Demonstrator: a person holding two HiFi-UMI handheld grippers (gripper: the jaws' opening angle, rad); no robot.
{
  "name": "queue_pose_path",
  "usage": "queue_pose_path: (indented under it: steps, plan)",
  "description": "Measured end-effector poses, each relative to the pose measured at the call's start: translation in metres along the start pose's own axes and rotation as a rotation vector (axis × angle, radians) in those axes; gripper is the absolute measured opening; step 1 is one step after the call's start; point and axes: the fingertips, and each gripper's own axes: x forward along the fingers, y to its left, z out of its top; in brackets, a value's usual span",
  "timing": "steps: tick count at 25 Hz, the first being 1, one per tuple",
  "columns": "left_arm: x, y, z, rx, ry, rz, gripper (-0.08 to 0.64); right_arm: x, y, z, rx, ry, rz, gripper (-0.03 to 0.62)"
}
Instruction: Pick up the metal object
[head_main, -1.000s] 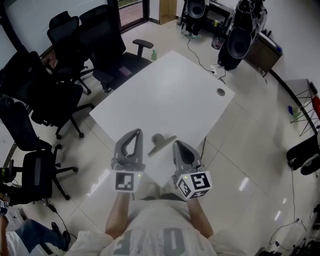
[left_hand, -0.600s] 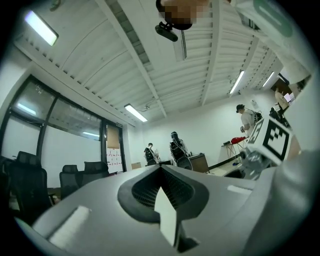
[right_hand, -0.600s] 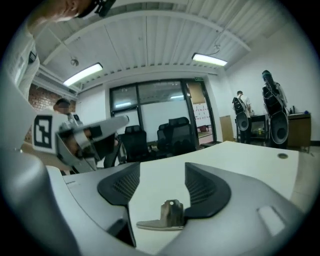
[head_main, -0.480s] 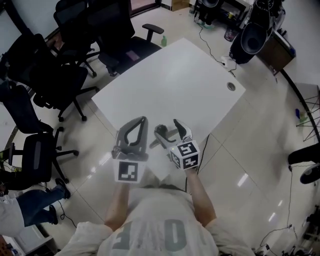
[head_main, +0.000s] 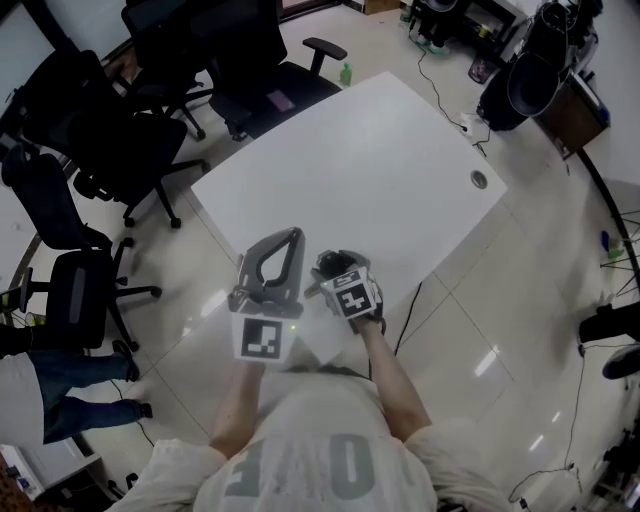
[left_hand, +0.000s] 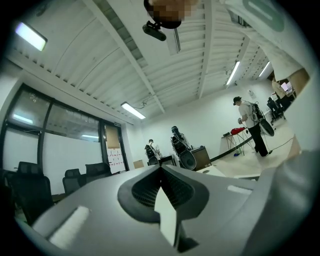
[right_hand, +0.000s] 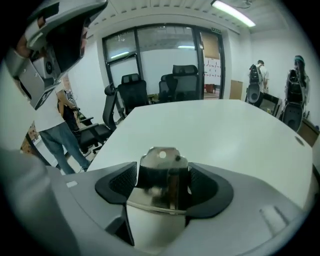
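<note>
The metal object (right_hand: 161, 159), a shiny bracket with a hole near its top, stands between the pads of my right gripper (right_hand: 162, 175). The jaws are closing, and both pads lie against its sides. In the head view the right gripper (head_main: 331, 262) is over the near corner of the white table (head_main: 380, 160) and hides most of the bracket. My left gripper (head_main: 290, 235) hovers just to its left, shut and holding nothing. Its tips (left_hand: 161, 172) point up across the room.
Black office chairs (head_main: 120, 150) crowd the table's left and far sides, and another chair (head_main: 80, 310) stands near left. A person's legs (head_main: 60, 390) are at the lower left. A cable grommet (head_main: 479, 180) marks the table's right corner. Speakers (head_main: 520, 90) stand far right.
My right gripper has moved left and forward onto the metal object, opened from shut, and now stands with its jaws around it. The left gripper has stayed shut, drifting slightly.
</note>
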Motion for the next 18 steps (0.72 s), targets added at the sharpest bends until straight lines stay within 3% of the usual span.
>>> queue_pose_path:
  steps: [10, 13, 18]
  plan:
    - [-0.009, 0.007, -0.010, -0.019, 0.033, 0.042, 0.002, -0.010, -0.005, 0.008, 0.018, -0.103, -0.003, 0.301]
    - [-0.012, 0.017, -0.009, -0.031, 0.021, 0.067, 0.002, -0.046, -0.014, 0.043, 0.063, -0.259, -0.021, 0.301]
    - [-0.017, 0.025, -0.010, -0.120, 0.014, 0.107, 0.002, -0.133, -0.022, 0.106, 0.122, -0.569, -0.046, 0.301]
